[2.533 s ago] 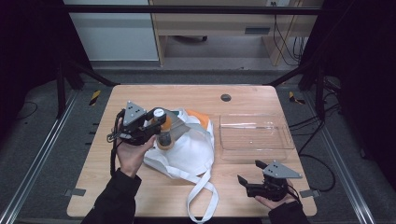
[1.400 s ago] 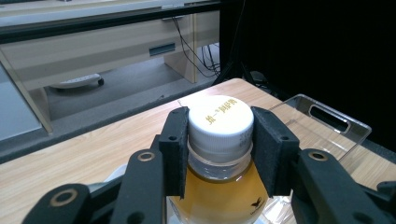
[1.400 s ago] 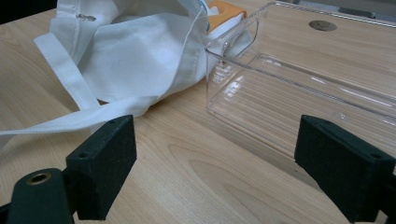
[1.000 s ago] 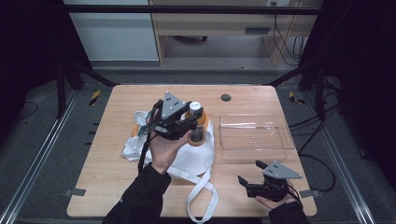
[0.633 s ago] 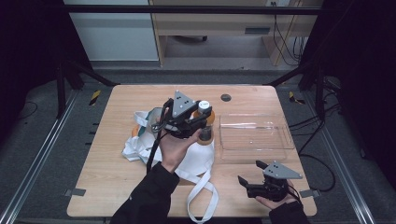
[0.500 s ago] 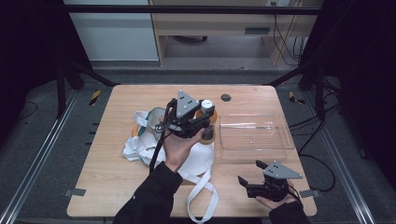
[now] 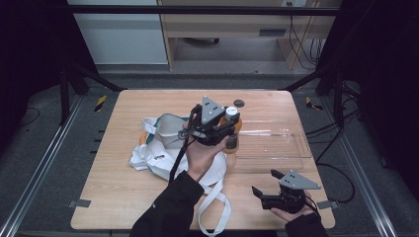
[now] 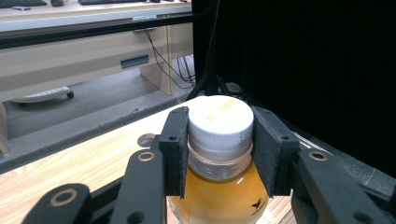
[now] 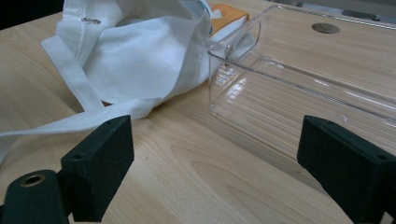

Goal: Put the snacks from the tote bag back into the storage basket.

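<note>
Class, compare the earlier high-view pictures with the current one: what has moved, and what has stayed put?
The left tongs, shut on the bottle by its white-capped neck, have carried it from over the white bag rightward to the clear tray's left edge. The right tongs stayed open and resting near the table's front edge; bag and tray kept their places.

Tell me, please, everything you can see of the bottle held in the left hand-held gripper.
The bottle is clear plastic, filled with amber liquid, with a white ribbed screw cap bearing faint print. It stands upright, clamped at cap and neck between the black pads of the left hand-held gripper, held above the table between the white bag and the clear tray.
</note>
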A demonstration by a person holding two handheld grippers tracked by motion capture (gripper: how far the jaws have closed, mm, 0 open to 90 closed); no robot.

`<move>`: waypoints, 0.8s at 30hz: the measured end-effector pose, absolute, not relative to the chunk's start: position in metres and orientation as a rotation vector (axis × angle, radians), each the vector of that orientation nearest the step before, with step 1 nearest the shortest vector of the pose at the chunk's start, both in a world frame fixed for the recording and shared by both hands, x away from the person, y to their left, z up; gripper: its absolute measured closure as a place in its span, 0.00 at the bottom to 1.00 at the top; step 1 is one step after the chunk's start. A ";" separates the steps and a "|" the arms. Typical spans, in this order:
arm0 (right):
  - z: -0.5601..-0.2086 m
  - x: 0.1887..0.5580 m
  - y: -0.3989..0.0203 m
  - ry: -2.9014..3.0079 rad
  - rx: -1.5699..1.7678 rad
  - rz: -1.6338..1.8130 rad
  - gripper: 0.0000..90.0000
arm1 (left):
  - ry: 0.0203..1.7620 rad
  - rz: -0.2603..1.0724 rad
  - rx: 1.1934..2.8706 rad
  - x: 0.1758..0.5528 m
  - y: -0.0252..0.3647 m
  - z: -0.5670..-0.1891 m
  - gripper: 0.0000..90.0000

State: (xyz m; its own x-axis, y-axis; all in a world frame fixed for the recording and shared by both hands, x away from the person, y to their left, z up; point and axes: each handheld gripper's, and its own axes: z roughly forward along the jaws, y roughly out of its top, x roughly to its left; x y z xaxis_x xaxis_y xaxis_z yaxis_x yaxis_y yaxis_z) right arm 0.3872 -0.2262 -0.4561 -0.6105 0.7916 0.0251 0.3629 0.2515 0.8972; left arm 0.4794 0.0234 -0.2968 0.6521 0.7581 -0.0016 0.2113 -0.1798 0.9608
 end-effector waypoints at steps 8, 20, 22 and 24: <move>-0.455 0.387 -0.227 2.087 1.053 1.333 0.12 | 0.786 0.578 1.726 0.484 0.010 -0.303 0.66; -0.455 0.386 -0.227 2.088 1.052 1.339 0.12 | 0.772 0.566 1.736 0.490 -0.008 -0.307 0.66; -0.455 0.386 -0.227 2.090 1.053 1.334 0.12 | 0.769 0.566 1.737 0.492 -0.011 -0.307 0.66; -0.455 0.386 -0.227 2.090 1.051 1.334 0.12 | 0.770 0.566 1.736 0.493 -0.014 -0.307 0.66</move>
